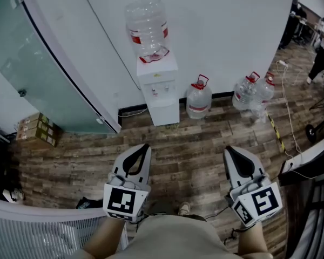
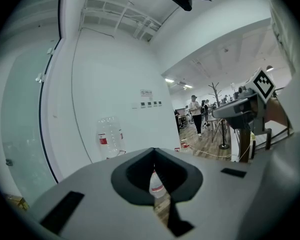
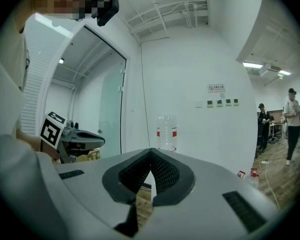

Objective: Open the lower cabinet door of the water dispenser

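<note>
Water dispenser (image 1: 157,85) is standing against the wall (image 1: 221,36), lower cabinet door (image 1: 165,112) closed; left tool (image 1: 145,146) and right tool (image 1: 228,150) are hovering well apart from it, jaws pressed together, gripping nothing.

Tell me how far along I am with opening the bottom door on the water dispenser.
Done: nothing yet; the lower door of the water dispenser looks shut. In hand: the left gripper and right gripper are both shut and empty, with bare floor between them and the dispenser. Left: reach the door, grip it and pull it open.
</note>
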Available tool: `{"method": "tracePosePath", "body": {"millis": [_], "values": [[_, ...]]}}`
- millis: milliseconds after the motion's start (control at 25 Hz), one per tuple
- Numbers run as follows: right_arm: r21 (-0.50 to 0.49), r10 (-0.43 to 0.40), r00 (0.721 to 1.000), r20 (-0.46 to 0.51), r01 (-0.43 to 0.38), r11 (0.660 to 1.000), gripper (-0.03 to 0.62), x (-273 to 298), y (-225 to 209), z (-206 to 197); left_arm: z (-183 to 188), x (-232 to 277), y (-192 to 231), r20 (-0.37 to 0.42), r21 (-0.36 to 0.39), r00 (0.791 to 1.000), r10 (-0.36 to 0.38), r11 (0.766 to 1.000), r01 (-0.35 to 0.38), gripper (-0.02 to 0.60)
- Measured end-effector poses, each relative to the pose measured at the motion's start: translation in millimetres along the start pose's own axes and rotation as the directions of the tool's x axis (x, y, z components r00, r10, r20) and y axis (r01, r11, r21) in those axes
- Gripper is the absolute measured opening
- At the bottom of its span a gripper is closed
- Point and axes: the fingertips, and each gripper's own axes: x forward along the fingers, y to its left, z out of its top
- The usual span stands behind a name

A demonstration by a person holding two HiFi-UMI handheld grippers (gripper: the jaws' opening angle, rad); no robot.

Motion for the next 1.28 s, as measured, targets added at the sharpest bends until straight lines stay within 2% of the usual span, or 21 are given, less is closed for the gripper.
{"method": "tracePosePath", "body": {"millis": [240, 640, 880, 1280], "values": [[0.017, 0.034, 0.999, -0.009, -0.034, 0.999, 0.006, -3.1, -5.8, -10.3, 0.4, -1.1, -12.9, 0.001, -0.006, 1.0, 0.016, 1.0, -0.016, 0.006], [0.022, 0.064, 0.998, -0.009, -0.064, 0.998, 0.006, 35.2, -13.2, -14.7, -10.0, 22.7, 12.9, 0.0, -0.014, 0.999, 0.046, 0.999, -0.046, 0.006], [0.037, 0.07, 0.997, -0.02, -0.069, 0.997, 0.005, 78.7, -23.5, -15.6, -21.4, 52.3, 44.6, -0.023, -0.009, 0.999, 0.049, 0.999, -0.049, 0.006], [0.035, 0.052, 0.996, -0.076, -0.05, 0.998, 0.006, 188.1, -47.4, -14.2, -35.1, 133.7, 117.4, -0.032, -0.039, 0.999, -0.008, 0.999, 0.007, 0.006]]}}
